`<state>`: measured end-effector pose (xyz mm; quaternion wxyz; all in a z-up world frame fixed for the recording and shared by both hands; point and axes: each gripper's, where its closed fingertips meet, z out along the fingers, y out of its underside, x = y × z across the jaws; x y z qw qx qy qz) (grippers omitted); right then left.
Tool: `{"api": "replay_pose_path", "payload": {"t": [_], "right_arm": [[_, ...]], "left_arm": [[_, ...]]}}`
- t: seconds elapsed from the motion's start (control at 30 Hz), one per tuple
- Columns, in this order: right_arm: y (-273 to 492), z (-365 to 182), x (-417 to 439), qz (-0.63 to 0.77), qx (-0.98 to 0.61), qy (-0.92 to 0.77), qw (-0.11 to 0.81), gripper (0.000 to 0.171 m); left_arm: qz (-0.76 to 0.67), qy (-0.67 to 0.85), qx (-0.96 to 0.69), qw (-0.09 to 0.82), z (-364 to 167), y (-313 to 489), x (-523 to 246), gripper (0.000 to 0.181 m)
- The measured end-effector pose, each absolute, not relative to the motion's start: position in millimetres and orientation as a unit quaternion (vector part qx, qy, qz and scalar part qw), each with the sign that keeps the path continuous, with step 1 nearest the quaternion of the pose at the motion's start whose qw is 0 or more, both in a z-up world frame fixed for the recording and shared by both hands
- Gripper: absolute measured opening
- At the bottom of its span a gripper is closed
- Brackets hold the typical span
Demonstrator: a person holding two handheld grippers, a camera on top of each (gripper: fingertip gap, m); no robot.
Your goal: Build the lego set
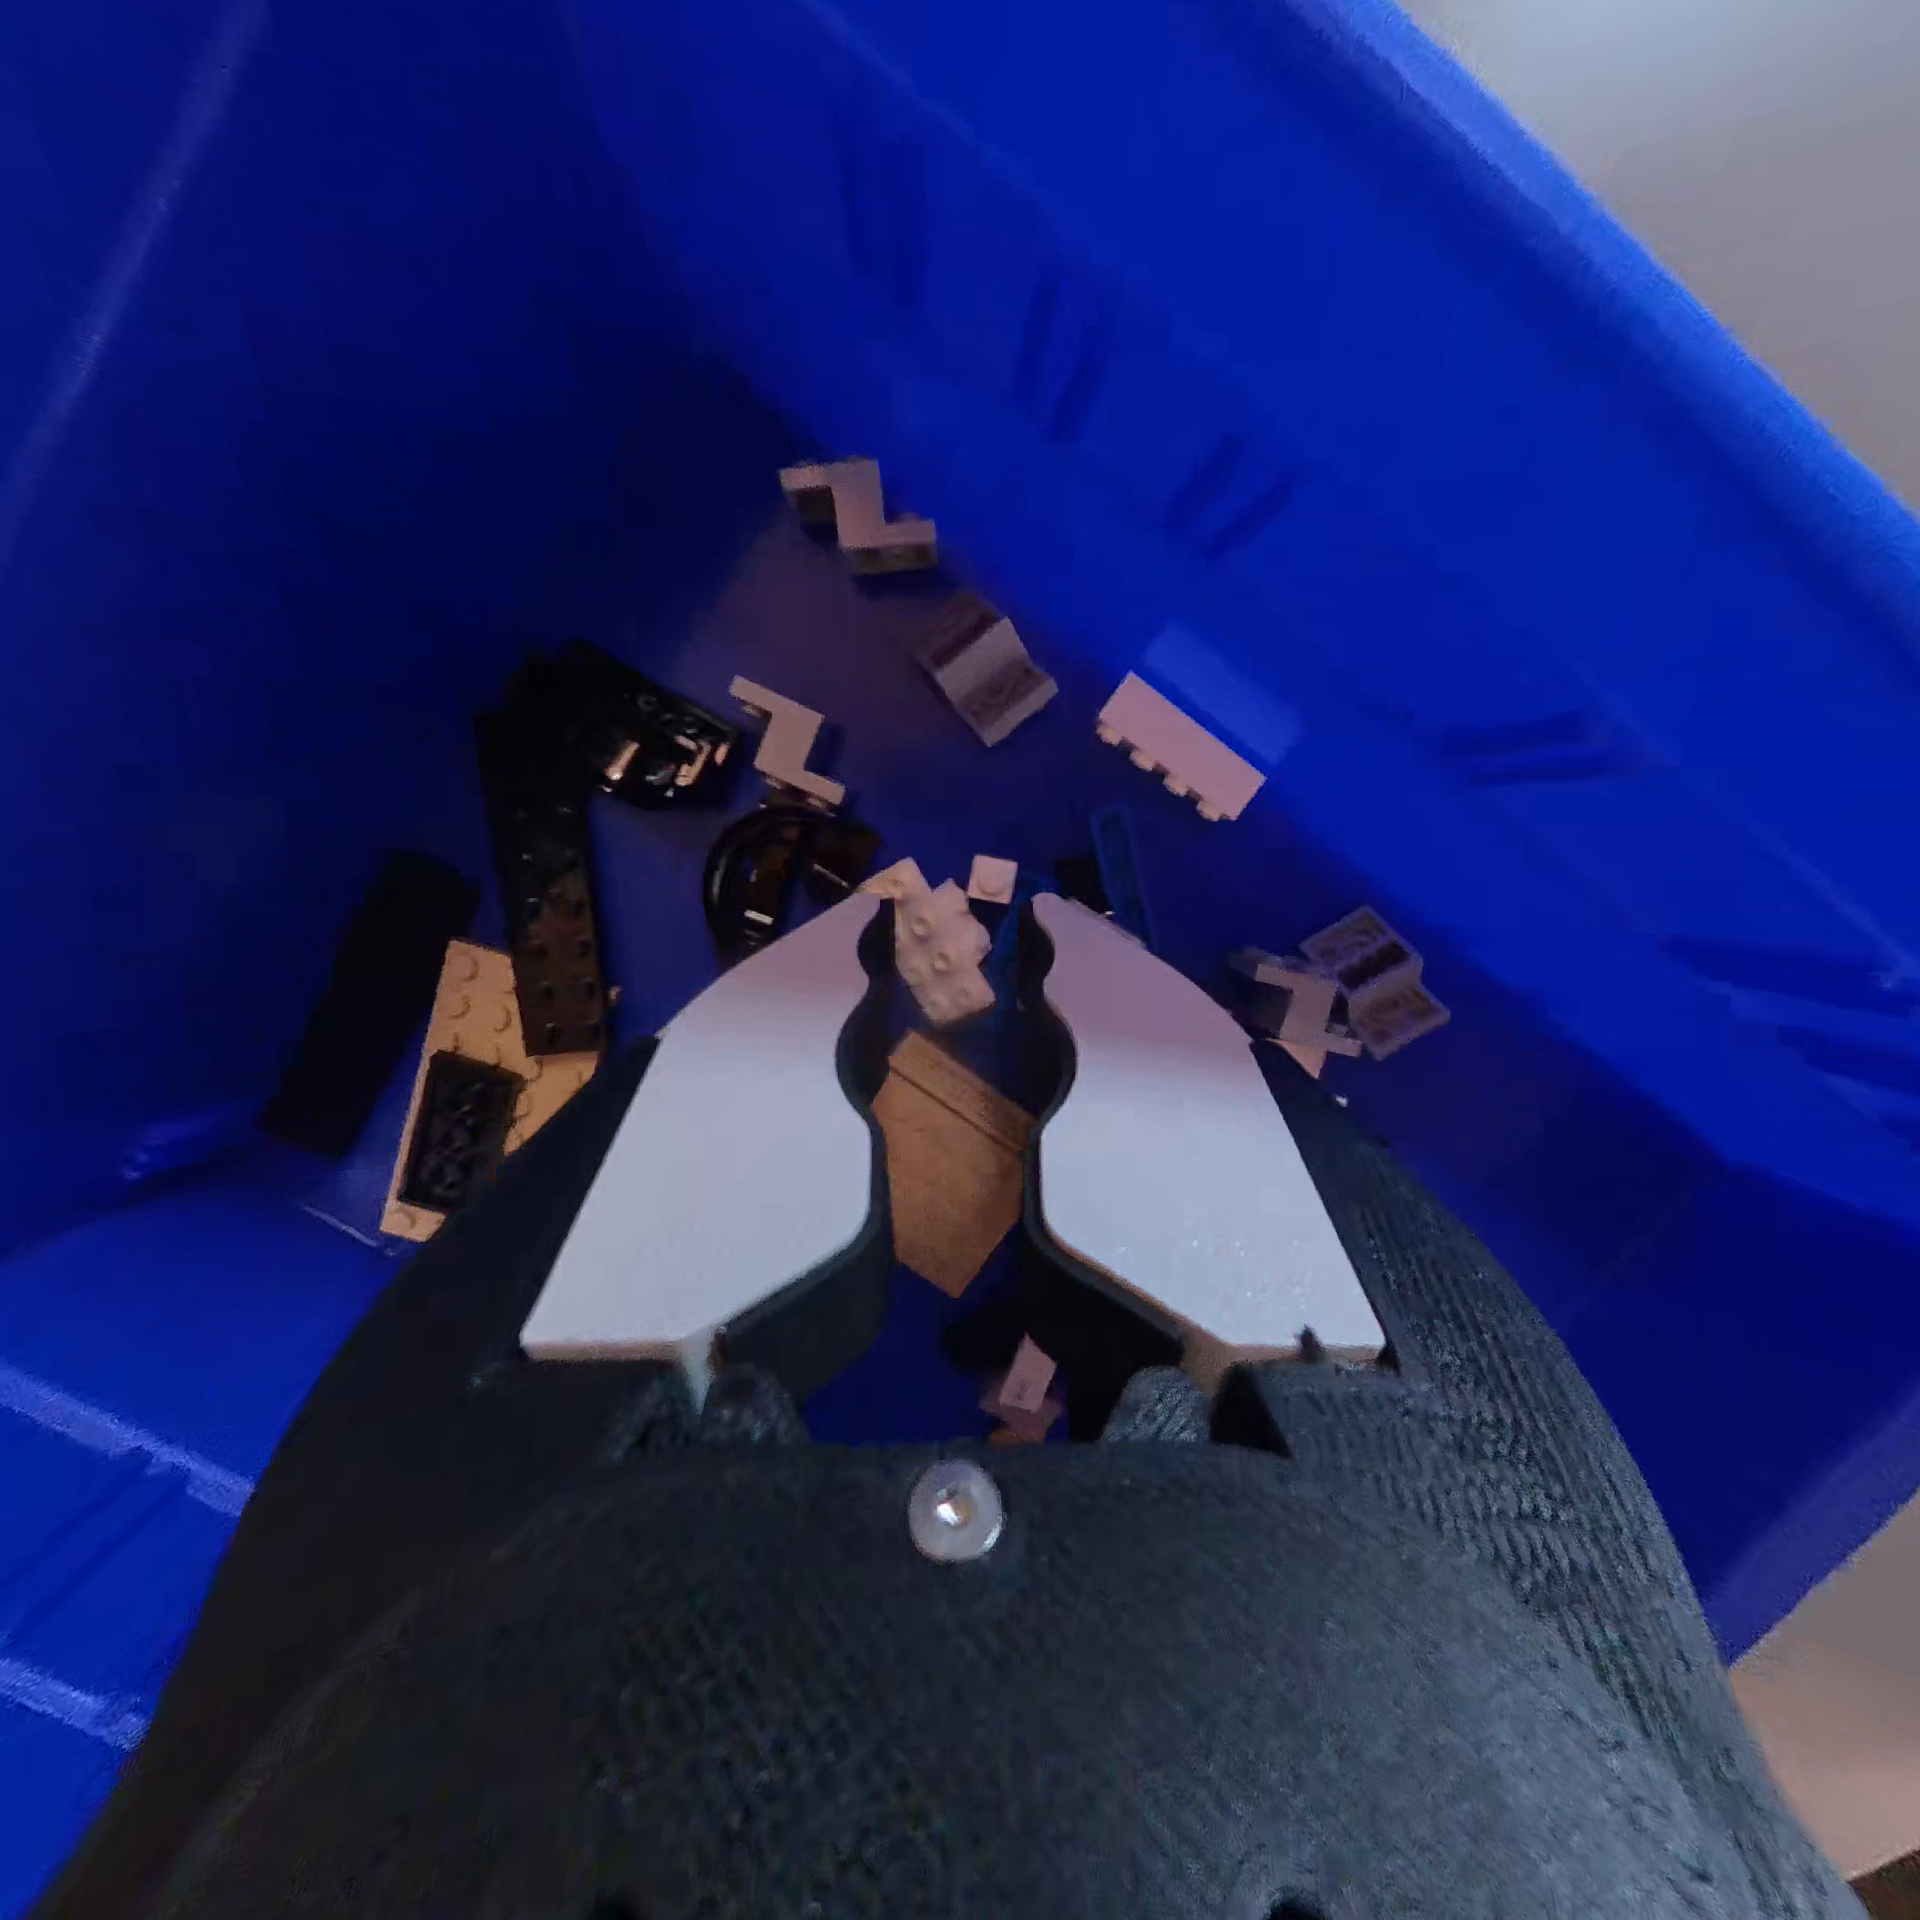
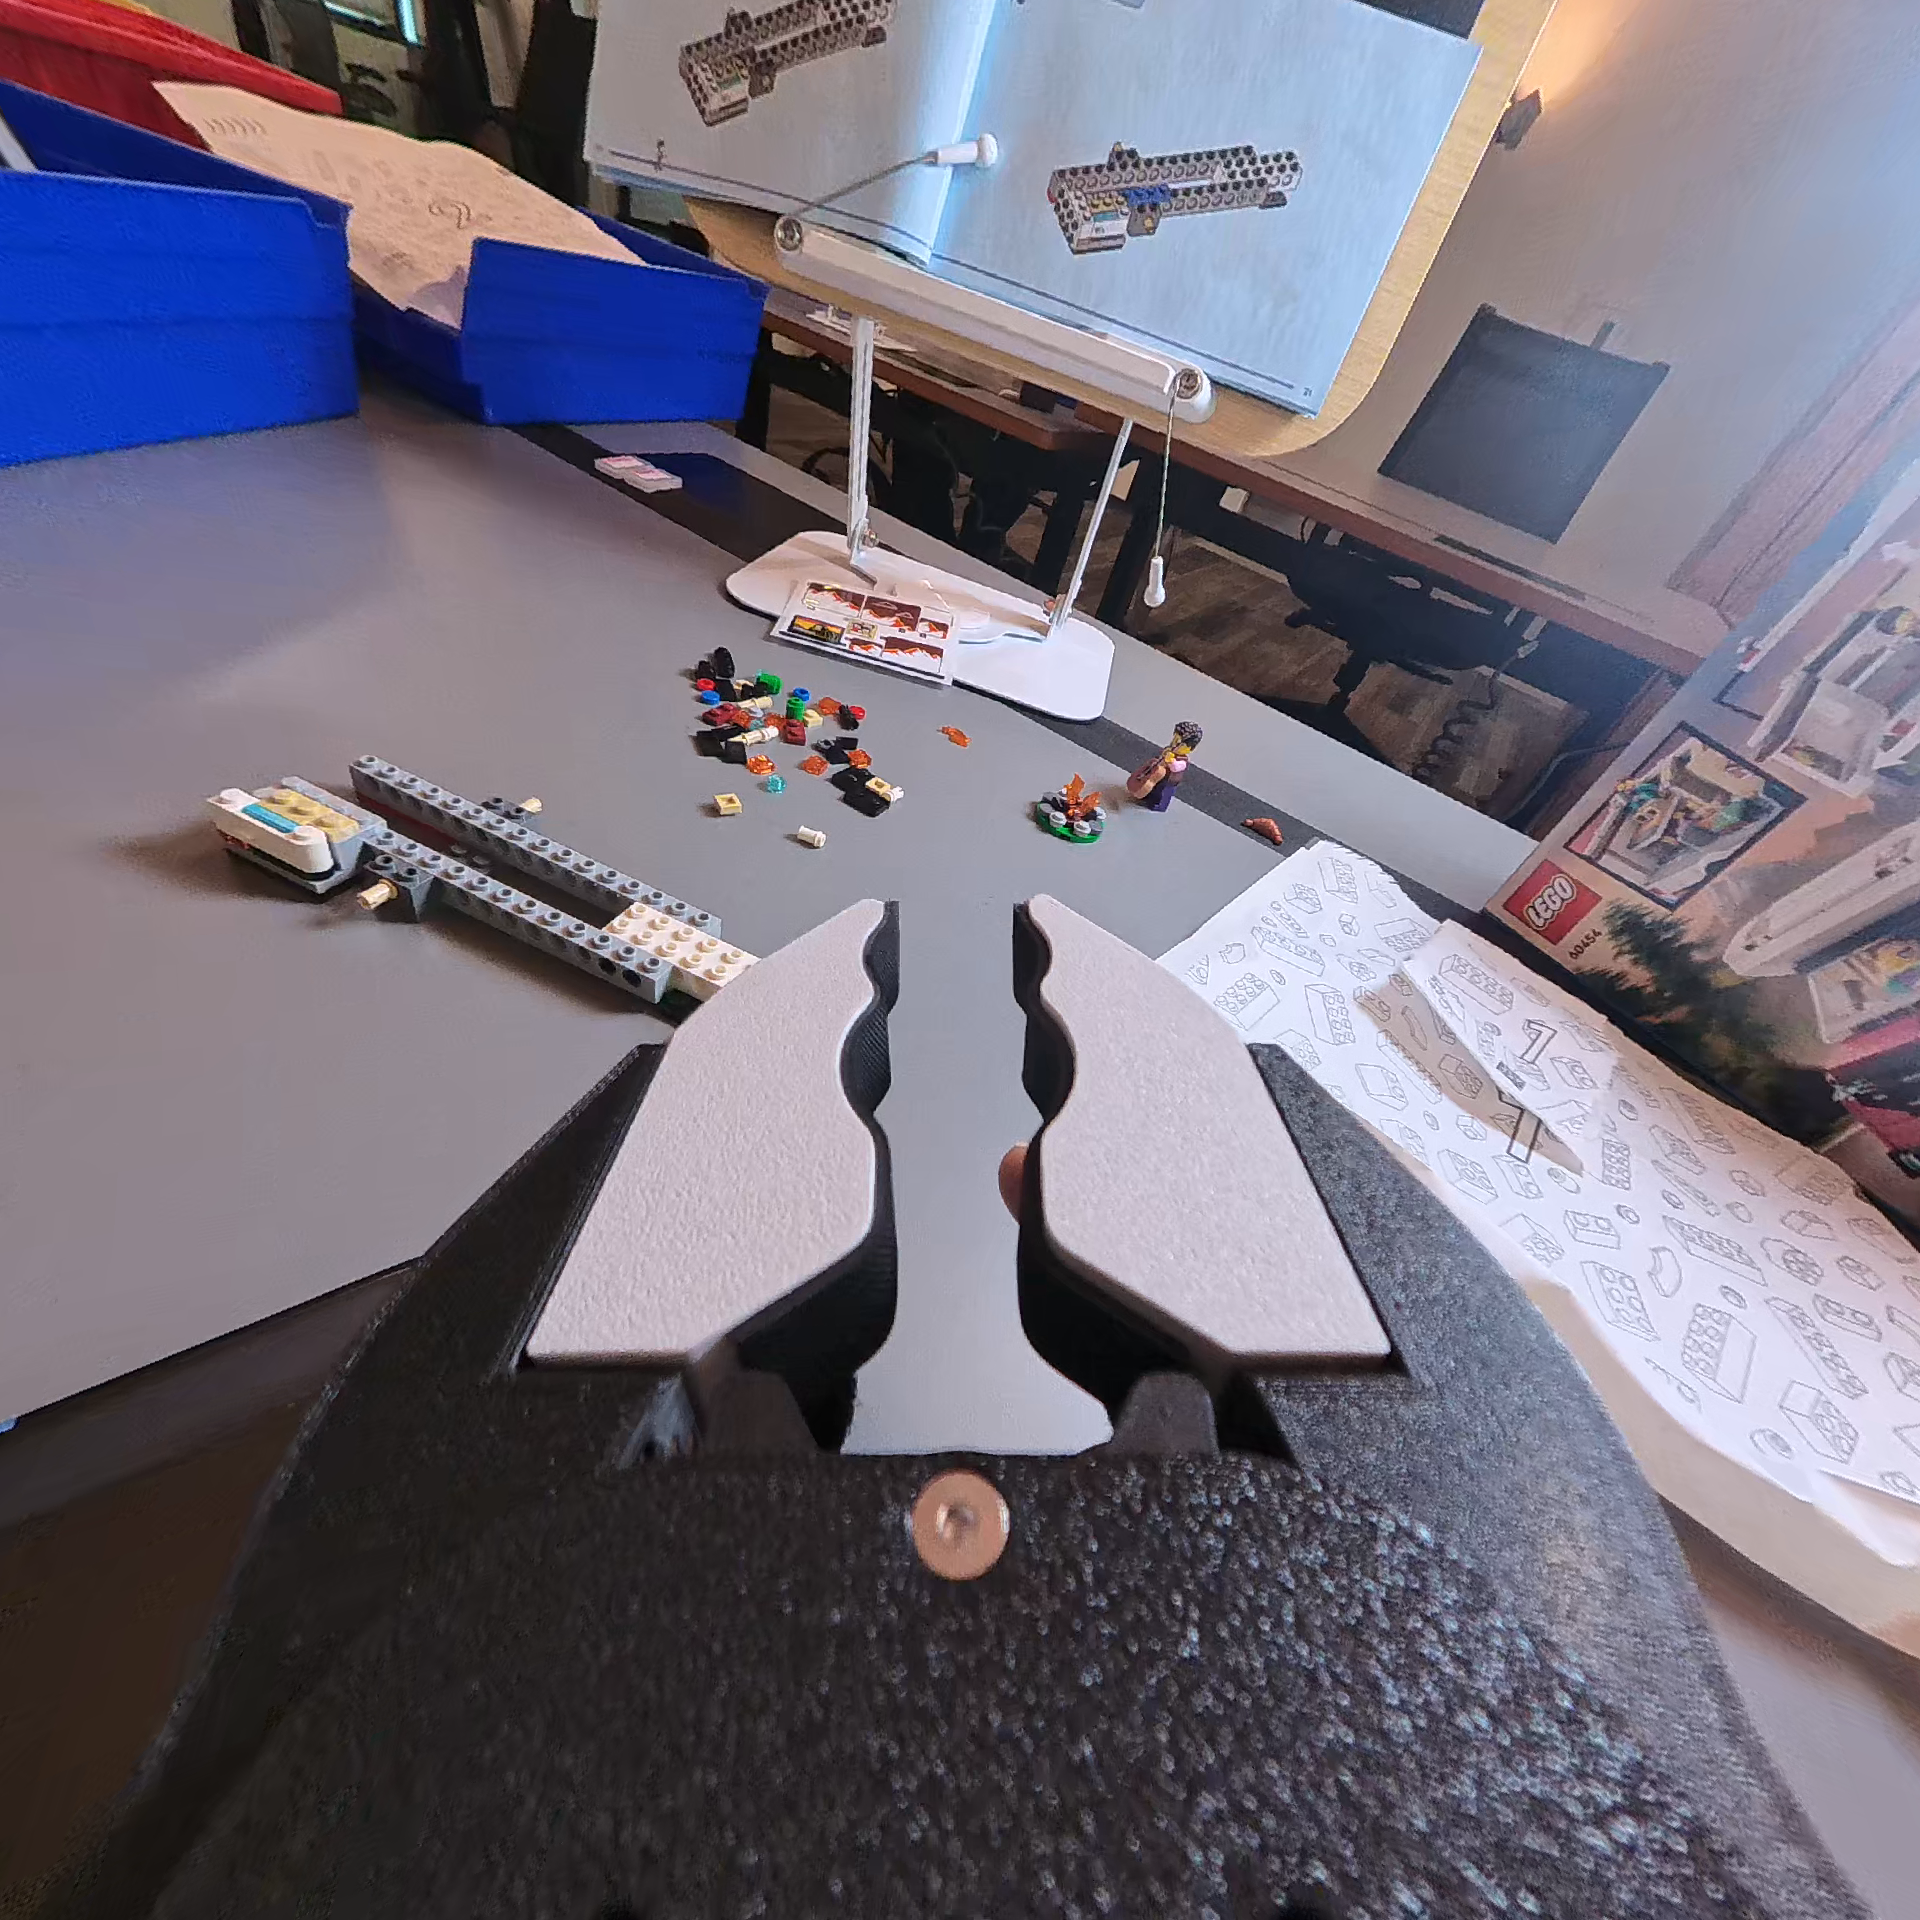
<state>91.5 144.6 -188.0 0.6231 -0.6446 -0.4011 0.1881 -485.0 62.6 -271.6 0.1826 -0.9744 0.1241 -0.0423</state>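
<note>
Here the left gripper [image 1: 956,914] reaches down into the blue bin [image 1: 1351,416], its jaws parted around a small white plate [image 1: 943,961] that lies among loose white and black pieces. To pick well, I would centre the plate between the tips before closing, so the neighbouring blue strip [image 1: 1124,868] is not pinched too. The right gripper [image 2: 956,914] hangs over the grey table [image 2: 312,1091], jaws apart and empty. The part-built grey beam assembly [image 2: 488,873] lies just to its left, ready to take the piece.
</note>
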Motion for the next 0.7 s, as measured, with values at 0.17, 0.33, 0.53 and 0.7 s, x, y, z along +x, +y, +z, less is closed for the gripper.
{"api": "replay_pose_path", "payload": {"t": [0.17, 0.33, 0.53, 0.7], "right_arm": [[147.8, -191.6, 92.2, 0.187, -0.652, -0.398, 0.618, 0.02], [147.1, -186.8, 93.6, 0.176, -0.644, -0.4, 0.627, 0.019], [143.4, -179.1, 95.0, 0.185, -0.635, -0.399, 0.635, 0.019], [139.3, -179.0, 92.5, 0.188, -0.63, -0.407, 0.634, 0.019]], "left_arm": [[-0.032, 0.124, -0.98, 0.154, -280.4, 62.1, -490.5, 0.02], [-0.023, 0.127, -0.98, 0.15, -278.2, 60.9, -493.9, 0.014], [0.024, 0.137, -0.978, 0.158, -259.2, 53.2, -501.4, 0.008], [0.067, 0.139, -0.969, 0.195, -238.0, 49.6, -505.3, 0.007]]}}
